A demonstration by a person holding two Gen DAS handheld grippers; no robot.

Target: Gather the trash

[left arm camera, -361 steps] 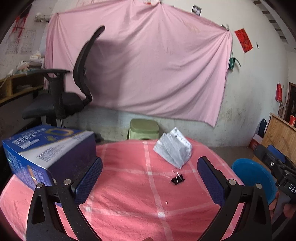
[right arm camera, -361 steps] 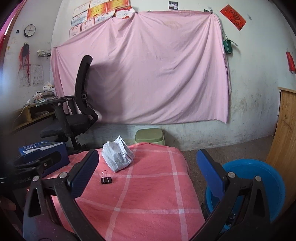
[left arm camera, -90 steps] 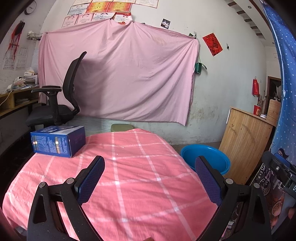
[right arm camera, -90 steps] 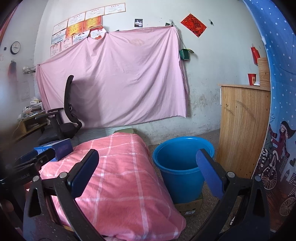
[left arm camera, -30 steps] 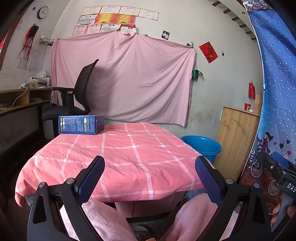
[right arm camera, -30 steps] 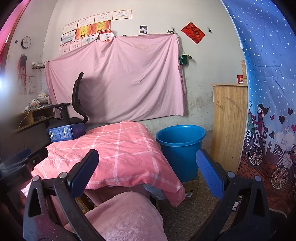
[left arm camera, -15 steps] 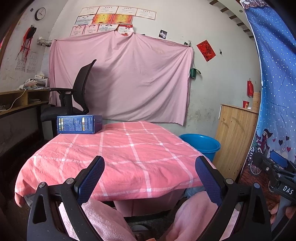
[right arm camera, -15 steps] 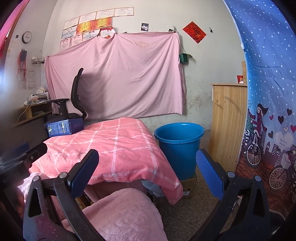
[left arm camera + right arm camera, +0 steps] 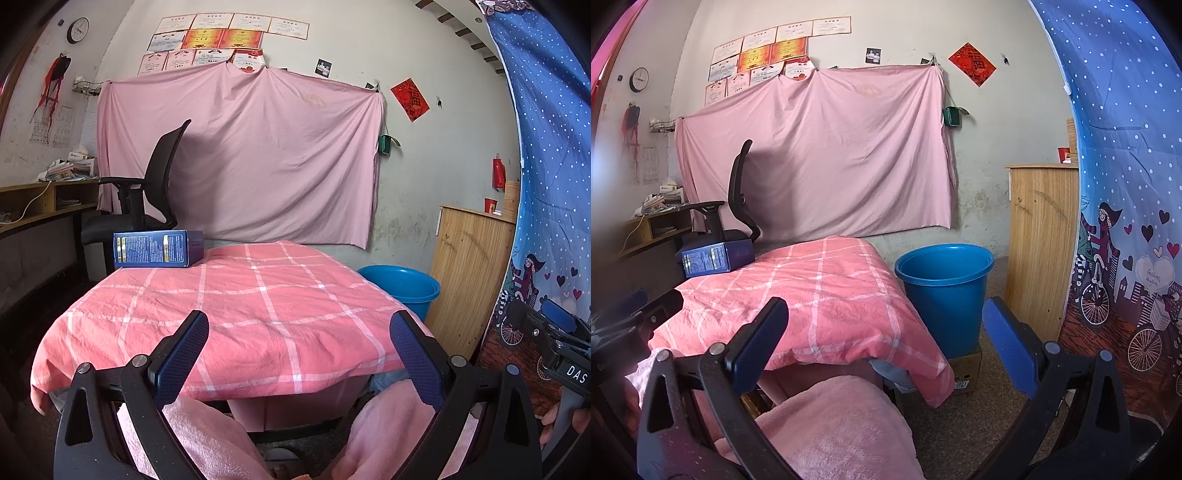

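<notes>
Both handheld grippers hang low before a table draped in a pink checked cloth [image 9: 258,295], above the pink fleece-covered knees of the seated person [image 9: 842,424]. The left gripper [image 9: 299,354] has its blue-padded fingers spread wide with nothing between them; the right gripper [image 9: 886,332] is equally wide apart and holds nothing.

The left wrist view looks squarely along the tabletop: a blue box [image 9: 157,248] lies at the far left corner of the cloth, and the rest of the cloth is bare. The blue bucket [image 9: 402,286], the trash receptacle, shows there only as a rim and upper wall past the table's right edge. That view also catches the right gripper's black body and a hand [image 9: 565,421] on its grip at the right border.

The right wrist view shows the bucket [image 9: 943,291] whole, standing on a cardboard box [image 9: 964,365] on the floor, just beside the table's right edge and a wooden cabinet [image 9: 1041,243]. It lies ahead of the right gripper, between the lines of its two fingers, well apart from them. No loose trash is visible in either view; the bucket's inside cannot be seen. A black office chair [image 9: 147,199] stands beyond the far left corner, before a pink sheet [image 9: 258,158] hung on the wall.
</notes>
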